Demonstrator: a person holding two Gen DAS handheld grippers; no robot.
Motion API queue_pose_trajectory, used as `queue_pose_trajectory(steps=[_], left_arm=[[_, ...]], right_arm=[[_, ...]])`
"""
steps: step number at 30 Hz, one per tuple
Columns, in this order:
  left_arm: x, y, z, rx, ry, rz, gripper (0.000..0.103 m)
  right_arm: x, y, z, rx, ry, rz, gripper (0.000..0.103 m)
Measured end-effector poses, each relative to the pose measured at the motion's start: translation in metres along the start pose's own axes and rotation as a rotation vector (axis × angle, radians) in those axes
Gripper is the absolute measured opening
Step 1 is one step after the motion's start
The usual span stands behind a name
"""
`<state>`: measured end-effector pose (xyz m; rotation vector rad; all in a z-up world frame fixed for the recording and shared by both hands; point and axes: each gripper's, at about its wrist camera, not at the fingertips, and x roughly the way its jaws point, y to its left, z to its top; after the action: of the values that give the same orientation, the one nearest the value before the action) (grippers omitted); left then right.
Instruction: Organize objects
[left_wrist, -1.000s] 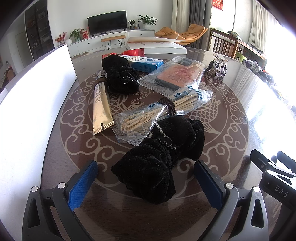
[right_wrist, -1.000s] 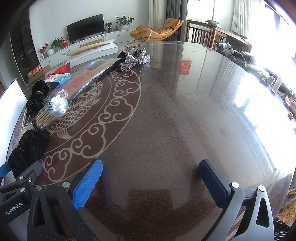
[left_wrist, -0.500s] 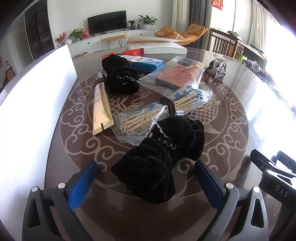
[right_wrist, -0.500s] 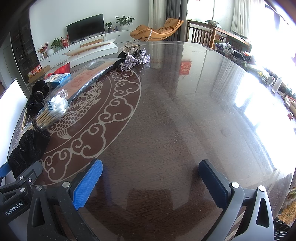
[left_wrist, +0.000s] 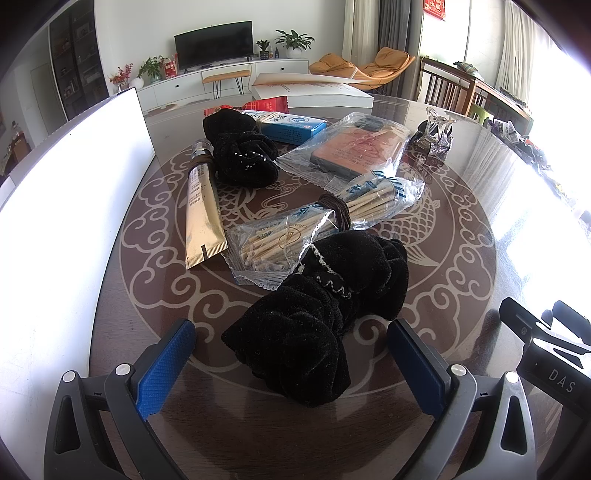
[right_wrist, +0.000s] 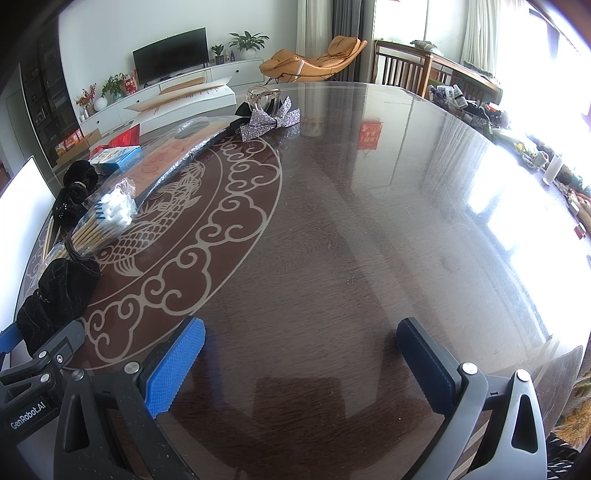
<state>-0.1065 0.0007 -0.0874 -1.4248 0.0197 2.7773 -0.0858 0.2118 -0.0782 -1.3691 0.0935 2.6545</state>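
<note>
While the left gripper (left_wrist: 290, 354) is held apart around the near black scrunchie (left_wrist: 317, 306), the bagged cotton swabs (left_wrist: 317, 221) are seen behind it, then a second scrunchie (left_wrist: 240, 151) and, possibly, a glittery bow (left_wrist: 436, 140); the right gripper (right_wrist: 301, 358) is spread over bare table (right_wrist: 369, 240).

**Left side crowded, right side open**

The left gripper (left_wrist: 291, 354) stands spread, with the near black scrunchie (left_wrist: 317, 314) between its fingers, filling the way forward. Just behind, touching the scrunchie, lies the cotton swab bag (left_wrist: 325, 221); the gold tube (left_wrist: 203, 214), a second black scrunchie (left_wrist: 240, 151), the bagged flat pack (left_wrist: 351, 147) and a blue box (left_wrist: 291, 125) crowd the far surface (left_wrist: 461, 229). A white board (left_wrist: 74, 206) walls the left edge. Ahead of the right gripper (right_wrist: 301, 354), spread wide, bare surface runs to the glitter bow (right_wrist: 269, 120).
</note>
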Motion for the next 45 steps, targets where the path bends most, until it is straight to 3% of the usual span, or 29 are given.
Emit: queue_pose_trajectory(steps=[37,45], left_arm=[[0.000,0.000,0.000,0.000,0.001,-0.003,0.103],[-0.013,0.009,-0.014,0.031,0.113,-0.022,0.103]], right_arm=[[0.000,0.000,0.000,0.000,0.000,0.000,0.103],[0.000,0.000,0.000,0.000,0.000,0.000,0.103]])
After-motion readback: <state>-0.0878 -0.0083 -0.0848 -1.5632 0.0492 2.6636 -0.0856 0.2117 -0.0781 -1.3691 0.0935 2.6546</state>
